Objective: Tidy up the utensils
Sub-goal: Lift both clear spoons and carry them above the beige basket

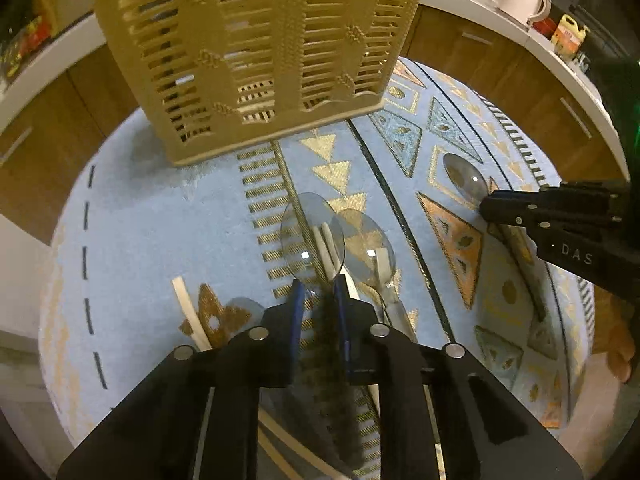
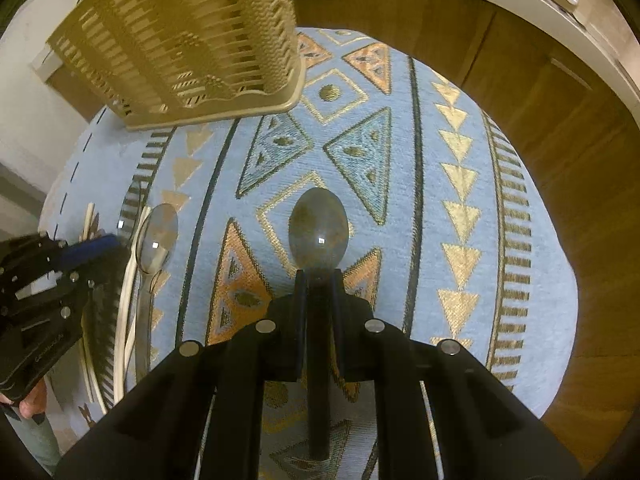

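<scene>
- Both claws grip spoons: the left gripper (image 1: 316,286) pinches the neck of a shiny steel spoon (image 1: 313,236), the right gripper (image 2: 319,276) pinches a darker spoon (image 2: 319,230) the same way, each bowl poking out just past the fingertips.
- Each held spoon's long axis runs straight along its claw's fingers, bowl forward, pointing up the table toward the beige utensil basket (image 1: 256,52).
- That basket sits at the far end of the table, ahead of both claws; from the left wrist view it looks nearly dead ahead, so I judge the left claw the nearer, while it lies ahead and off to the right claw's left.
- Nearer than the basket, a third steel spoon (image 1: 370,256) lies flat just right of the left claw, with pale chopsticks (image 1: 190,312) beside and under it.
- Basket: stiff slotted plastic with a woven-look pattern. Spoons: smooth, glossy, oval-bowled.
- Everything rests on a blue tablecloth (image 2: 400,216), coarse-woven with gold and orange triangles.
</scene>
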The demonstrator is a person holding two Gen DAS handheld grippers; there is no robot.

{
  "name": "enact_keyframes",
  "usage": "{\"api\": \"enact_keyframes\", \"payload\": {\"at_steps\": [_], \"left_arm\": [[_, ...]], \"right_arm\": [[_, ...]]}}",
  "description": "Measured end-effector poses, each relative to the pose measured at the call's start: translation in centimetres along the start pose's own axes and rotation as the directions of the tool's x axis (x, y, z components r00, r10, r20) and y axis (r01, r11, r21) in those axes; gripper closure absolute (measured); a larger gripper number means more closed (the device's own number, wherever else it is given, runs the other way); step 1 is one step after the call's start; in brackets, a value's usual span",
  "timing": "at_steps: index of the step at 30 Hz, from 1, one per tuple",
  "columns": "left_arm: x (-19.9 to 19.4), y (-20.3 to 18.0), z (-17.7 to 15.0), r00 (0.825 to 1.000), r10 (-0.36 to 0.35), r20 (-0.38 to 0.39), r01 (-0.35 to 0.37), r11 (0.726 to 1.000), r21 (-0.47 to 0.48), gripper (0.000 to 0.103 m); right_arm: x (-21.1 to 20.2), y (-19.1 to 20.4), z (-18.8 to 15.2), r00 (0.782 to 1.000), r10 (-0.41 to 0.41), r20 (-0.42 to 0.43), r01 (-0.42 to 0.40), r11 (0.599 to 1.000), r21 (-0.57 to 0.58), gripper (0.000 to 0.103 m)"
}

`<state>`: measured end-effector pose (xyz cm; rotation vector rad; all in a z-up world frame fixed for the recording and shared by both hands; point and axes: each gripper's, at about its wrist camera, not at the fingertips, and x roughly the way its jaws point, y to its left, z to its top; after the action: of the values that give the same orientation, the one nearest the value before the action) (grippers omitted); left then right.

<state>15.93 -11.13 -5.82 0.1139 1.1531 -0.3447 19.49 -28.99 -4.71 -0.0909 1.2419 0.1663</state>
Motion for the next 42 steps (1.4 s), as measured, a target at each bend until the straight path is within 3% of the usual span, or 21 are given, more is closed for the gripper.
{"api": "enact_keyframes", "payload": {"at_steps": [2, 5, 11, 17, 20, 25, 29, 31, 36, 40, 42], "left_arm": [[-0.5, 0.1, -0.1, 0.999, -0.002, 0.032, 0.002, 1.0, -0.006, 0.099], [-2.2, 1.0, -0.4, 0.994, -0.055, 0.094, 0.058, 0.998, -0.031, 0.103], [-4.0, 3.0, -1.1, 0.98, -0.125, 0.156, 0.138, 0.988, -0.075, 0.103], [-7.3, 3.8, -1.1, 0.946, -0.164, 0.279, 0.199, 0.975, -0.1, 0.103], [-9.8, 3.5, -1.3, 0.922, -0.149, 0.358, 0.193, 0.977, -0.089, 0.103], [-14.3, 3.3, -1.1, 0.851, -0.117, 0.511, 0.177, 0.982, -0.07, 0.103], [-17.1, 3.0, 0.3, 0.771, -0.068, 0.633, 0.147, 0.987, -0.072, 0.103], [-18.4, 3.4, 1.3, 0.719, -0.043, 0.693, 0.141, 0.986, -0.084, 0.103], [-20.3, 4.0, 3.8, 0.627, 0.028, 0.778, 0.112, 0.986, -0.125, 0.103], [-20.3, 4.9, 6.0, 0.584, 0.063, 0.809, 0.106, 0.982, -0.154, 0.103], [-19.9, 5.3, 7.4, 0.573, 0.077, 0.816, 0.101, 0.981, -0.164, 0.103]], "right_arm": [[-0.1, -0.1, 0.0, 1.0, 0.02, 0.002, -0.02, 1.0, 0.004, 0.093], [-0.8, -0.8, -0.6, 0.988, 0.151, 0.037, -0.153, 0.987, 0.048, 0.093], [-3.1, -0.4, -1.8, 0.974, 0.183, 0.135, -0.188, 0.982, 0.025, 0.093], [-6.3, 0.7, -2.5, 0.939, 0.216, 0.266, -0.219, 0.976, -0.022, 0.093], [-8.6, 1.3, -3.0, 0.906, 0.239, 0.348, -0.24, 0.97, -0.041, 0.093], [-11.7, 2.2, -2.9, 0.851, 0.242, 0.465, -0.235, 0.969, -0.074, 0.093], [-13.9, 3.1, -2.0, 0.804, 0.232, 0.547, -0.22, 0.971, -0.089, 0.093], [-14.8, 3.7, -0.9, 0.78, 0.225, 0.584, -0.215, 0.973, -0.088, 0.093], [-16.2, 3.8, 2.3, 0.724, 0.194, 0.662, -0.199, 0.978, -0.068, 0.093], [-16.8, 3.0, 5.5, 0.677, 0.185, 0.712, -0.215, 0.975, -0.048, 0.093], [-17.0, 2.6, 7.2, 0.655, 0.175, 0.735, -0.221, 0.975, -0.035, 0.093]]}}
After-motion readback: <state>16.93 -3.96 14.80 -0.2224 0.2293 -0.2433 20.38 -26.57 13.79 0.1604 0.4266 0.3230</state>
